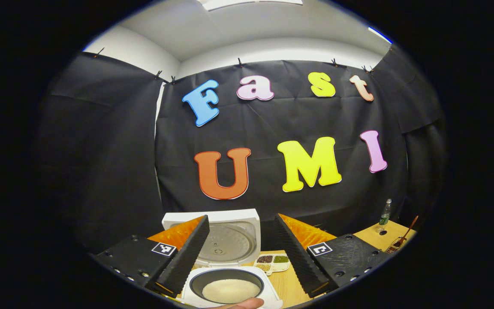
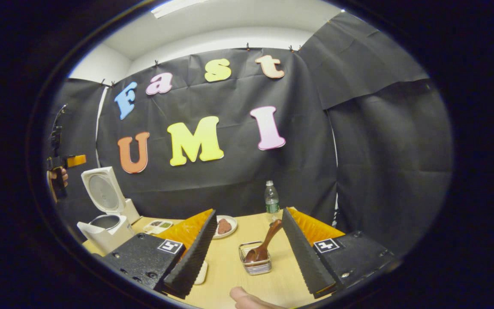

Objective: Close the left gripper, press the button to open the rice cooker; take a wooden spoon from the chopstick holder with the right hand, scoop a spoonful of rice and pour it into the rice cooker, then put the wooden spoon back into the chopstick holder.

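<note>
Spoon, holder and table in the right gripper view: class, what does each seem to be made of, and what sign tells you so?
Spoon: probably wood, smooth and glossy; it is brown with a sheen on the handle.
Holder: looks like shiny metal wire; thin bright bars form an open mesh basket.
Table: wood or a wood-look laminate, matte; pale tan with faint grain. The picture cannot settle which.

A green-labelled bottle (image 2: 272,198), a small plate (image 2: 224,226) and a divided dish (image 2: 158,225) stand on the table (image 2: 225,266).
</note>
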### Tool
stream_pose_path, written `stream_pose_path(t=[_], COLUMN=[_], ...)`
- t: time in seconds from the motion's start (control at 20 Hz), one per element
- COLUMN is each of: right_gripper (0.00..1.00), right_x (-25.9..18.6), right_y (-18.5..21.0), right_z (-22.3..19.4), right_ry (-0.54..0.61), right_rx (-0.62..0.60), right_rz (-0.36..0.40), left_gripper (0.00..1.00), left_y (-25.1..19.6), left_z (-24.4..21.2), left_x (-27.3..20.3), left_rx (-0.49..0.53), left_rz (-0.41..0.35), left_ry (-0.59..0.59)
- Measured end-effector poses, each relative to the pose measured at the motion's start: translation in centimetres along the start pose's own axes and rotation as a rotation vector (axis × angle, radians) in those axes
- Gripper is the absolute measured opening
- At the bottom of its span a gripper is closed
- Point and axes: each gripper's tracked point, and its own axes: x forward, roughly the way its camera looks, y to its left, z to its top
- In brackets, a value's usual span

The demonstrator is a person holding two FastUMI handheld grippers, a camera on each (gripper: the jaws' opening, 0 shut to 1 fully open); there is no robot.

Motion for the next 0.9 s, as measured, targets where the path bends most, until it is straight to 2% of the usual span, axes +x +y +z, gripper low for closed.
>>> stream_pose_path(t=[0.1,0.3,0.45,0.55,0.65,0.9], right_gripper=[0.95,0.96,0.97,0.94,0.96,0.95], right_x=[-0.1,-0.4,-0.7,-1.2,-1.7,-3.0], right_y=[0.4,1.9,2.5,2.8,3.1,3.1], right_z=[0.2,-0.2,0.0,0.2,0.2,0.1], right_ry=[-0.018,-0.024,-0.041,-0.057,-0.067,-0.072], right_rx=[-0.009,-0.032,-0.048,-0.054,-0.067,-0.084], right_rz=[0.008,0.037,0.041,0.041,0.04,0.025], left_gripper=[0.96,0.95,0.95,0.95,0.95,0.95], left_y=[0.2,2.7,3.5,5.1,6.7,7.5], left_z=[0.6,0.3,-0.3,-1.4,-3.1,-7.2], left_x=[2.1,7.1,11.0,13.1,14.5,16.4], left_rx=[-0.012,0.003,-0.013,-0.037,-0.001,-0.064], left_rz=[-0.003,0.072,0.058,0.077,0.105,0.075], left_ry=[-0.005,0.028,0.044,0.082,0.117,0.224])
